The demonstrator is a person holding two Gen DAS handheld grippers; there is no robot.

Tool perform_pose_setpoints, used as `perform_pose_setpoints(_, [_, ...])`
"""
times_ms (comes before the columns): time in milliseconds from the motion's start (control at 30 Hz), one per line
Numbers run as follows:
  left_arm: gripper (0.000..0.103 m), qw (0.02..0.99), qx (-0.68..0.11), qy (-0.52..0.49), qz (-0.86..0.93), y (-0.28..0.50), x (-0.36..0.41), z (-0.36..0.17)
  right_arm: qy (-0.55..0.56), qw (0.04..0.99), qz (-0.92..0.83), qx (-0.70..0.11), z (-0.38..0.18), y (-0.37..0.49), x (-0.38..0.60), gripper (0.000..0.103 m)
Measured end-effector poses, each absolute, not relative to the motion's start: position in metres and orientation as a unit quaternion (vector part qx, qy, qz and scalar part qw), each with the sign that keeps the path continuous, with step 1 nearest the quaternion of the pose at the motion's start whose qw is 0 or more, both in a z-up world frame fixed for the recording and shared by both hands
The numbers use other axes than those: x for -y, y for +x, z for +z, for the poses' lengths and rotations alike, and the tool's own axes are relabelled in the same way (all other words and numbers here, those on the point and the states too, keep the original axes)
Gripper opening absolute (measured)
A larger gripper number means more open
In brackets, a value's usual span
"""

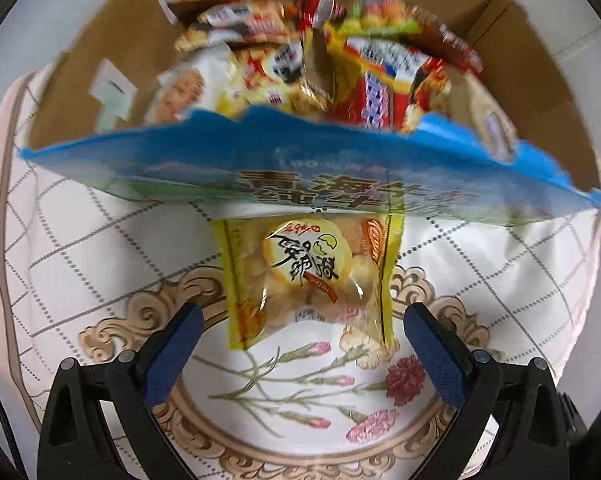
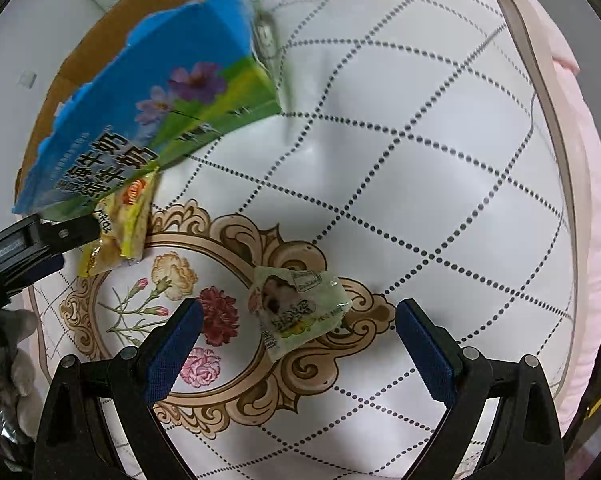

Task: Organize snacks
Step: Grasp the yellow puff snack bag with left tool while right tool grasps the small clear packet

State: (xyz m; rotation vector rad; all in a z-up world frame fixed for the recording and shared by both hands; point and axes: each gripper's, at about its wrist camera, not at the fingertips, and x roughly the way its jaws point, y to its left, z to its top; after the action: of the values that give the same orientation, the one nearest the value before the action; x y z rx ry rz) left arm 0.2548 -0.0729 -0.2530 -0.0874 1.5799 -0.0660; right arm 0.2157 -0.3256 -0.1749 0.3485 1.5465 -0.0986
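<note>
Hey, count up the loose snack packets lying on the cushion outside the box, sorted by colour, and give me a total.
Yellow packets: 1, the egg-biscuit packet lying against the blue box wall.
Pale green packets: 1, the small wrapped snack ahead of the open right gripper.
Total outside the box: 2.
The pile inside the box is too blurred and overlapped to count.

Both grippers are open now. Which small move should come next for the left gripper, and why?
Probably ease the left gripper forward and close it on the yellow cookie packet. Its blue-padded fingers stand wide apart beside the packet's near end, touching nothing. The packet lies on the floral cushion, outside the blue-fronted cardboard box of snacks.
</note>
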Motion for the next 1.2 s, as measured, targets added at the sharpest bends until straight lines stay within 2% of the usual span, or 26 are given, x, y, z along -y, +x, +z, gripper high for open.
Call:
perform_pose_setpoints(200, [0.103, 0.677, -0.736, -0.023, -0.015, 0.268, 0.083, -0.291, 0.149, 0.694, -0.044, -0.703, -0.192, 0.223, 0.317, 0.098])
perform_pose_setpoints(333, [0.102, 0.692, -0.721, -0.024, -0.019, 0.271, 0.085, -0.295, 0.146, 0.683, -0.040, -0.714, -0.210, 0.224, 0.307, 0.096])
perform_pose_setpoints(400, [0.098, 0.697, -0.716, -0.019, -0.025, 0.271, 0.086, -0.294, 0.141, 0.677, -0.038, -0.721, -0.219, 0.222, 0.303, 0.087])
perform_pose_setpoints(500, [0.093, 0.705, -0.709, -0.014, -0.030, 0.269, 0.089, -0.293, 0.108, 0.688, -0.045, -0.716, -0.221, 0.222, 0.294, 0.080])
perform_pose_setpoints(533, [0.089, 0.707, -0.706, -0.013, -0.031, 0.266, 0.090, -0.292, 0.099, 0.692, -0.045, -0.714, -0.221, 0.222, 0.292, 0.073])
perform_pose_setpoints(600, [0.086, 0.713, -0.700, -0.009, -0.030, 0.261, 0.089, -0.287, 0.096, 0.696, -0.042, -0.710, -0.220, 0.221, 0.289, 0.067])
perform_pose_setpoints(633, [0.084, 0.714, -0.699, -0.010, -0.030, 0.258, 0.088, -0.286, 0.093, 0.697, -0.040, -0.710, -0.220, 0.220, 0.288, 0.060])
perform_pose_setpoints(833, [0.082, 0.713, -0.700, 0.004, -0.048, 0.220, 0.091, -0.272, 0.087, 0.703, -0.024, -0.706, -0.213, 0.207, 0.273, 0.055])
perform_pose_setpoints(1200, [0.082, 0.723, -0.686, -0.016, -0.073, 0.121, 0.078, -0.229, 0.121, 0.699, 0.034, -0.704, -0.196, 0.159, 0.242, 0.052])
